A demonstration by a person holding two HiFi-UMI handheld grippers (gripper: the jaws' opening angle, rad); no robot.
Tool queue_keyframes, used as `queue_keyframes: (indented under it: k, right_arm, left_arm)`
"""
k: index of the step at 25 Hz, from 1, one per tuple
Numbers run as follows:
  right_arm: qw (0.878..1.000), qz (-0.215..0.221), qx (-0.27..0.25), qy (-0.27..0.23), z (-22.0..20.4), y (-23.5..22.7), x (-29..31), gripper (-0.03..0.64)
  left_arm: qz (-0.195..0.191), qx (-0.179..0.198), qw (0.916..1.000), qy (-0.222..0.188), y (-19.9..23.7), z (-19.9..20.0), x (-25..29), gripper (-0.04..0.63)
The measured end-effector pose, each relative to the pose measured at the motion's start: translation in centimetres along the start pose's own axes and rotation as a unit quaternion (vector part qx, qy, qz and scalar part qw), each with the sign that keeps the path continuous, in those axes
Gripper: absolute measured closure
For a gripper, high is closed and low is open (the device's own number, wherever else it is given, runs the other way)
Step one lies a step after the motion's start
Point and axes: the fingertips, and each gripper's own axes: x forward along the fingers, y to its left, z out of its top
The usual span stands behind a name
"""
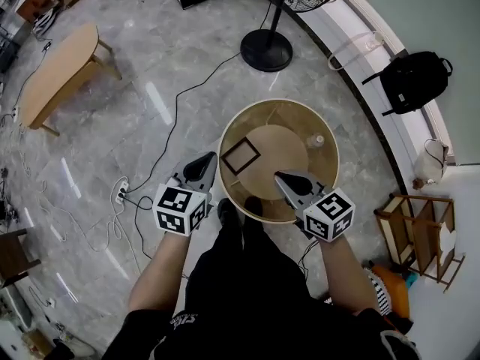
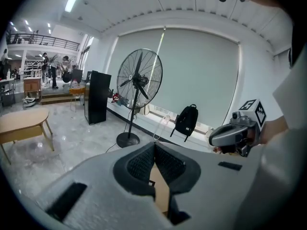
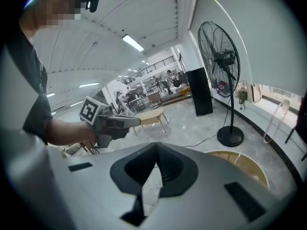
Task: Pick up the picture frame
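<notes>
Round wooden worktop (image 1: 259, 118) sits dead centre in the head view, with the tall fan's base (image 1: 266, 49) above it and a black backpack (image 1: 411, 79) at upper right. 2 grippers are over the near rim. The left gripper (image 1: 210, 160) is at the worktop's left edge, jaws pressed together, nothing in them. The right gripper (image 1: 281, 178) is over the lower middle, jaws also closed and empty. The picture frame (image 1: 240, 156) lies flat on the worktop's left part, just right of the left gripper's tip.
</notes>
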Motion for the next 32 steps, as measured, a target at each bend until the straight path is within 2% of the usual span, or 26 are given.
queue_keyframes:
  k: [13,16,22,30,32]
  right_arm:
    - [0.994,0.028,-0.005,0.107,-8.6,-3.1,7.9,0.611]
    - [0.99,0.033,-0.02,0.137,-10.7,-3.9,10.3,0.611]
    - [0.98,0.053,-0.057,0.181,-14.7,-5.2,14.2,0.611]
    - [0.966,0.077,-0.076,0.236,-22.3,-7.0,17.5,0.609]
    - [0.961,0.083,-0.086,0.249,-24.0,-7.2,18.3,0.591]
  left_arm:
    - [0.0,-0.044,0.9979,0.048,3.3,-9.9,5.9,0.586]
    - [0.004,-0.06,0.9966,0.055,4.9,-12.3,7.0,0.586]
    - [-0.002,-0.065,0.9948,0.079,6.3,-16.5,9.8,0.586]
    - [-0.009,-0.084,0.9912,0.101,6.2,-23.3,12.8,0.586]
    - [-0.013,-0.089,0.9901,0.108,6.0,-25.0,13.3,0.586]
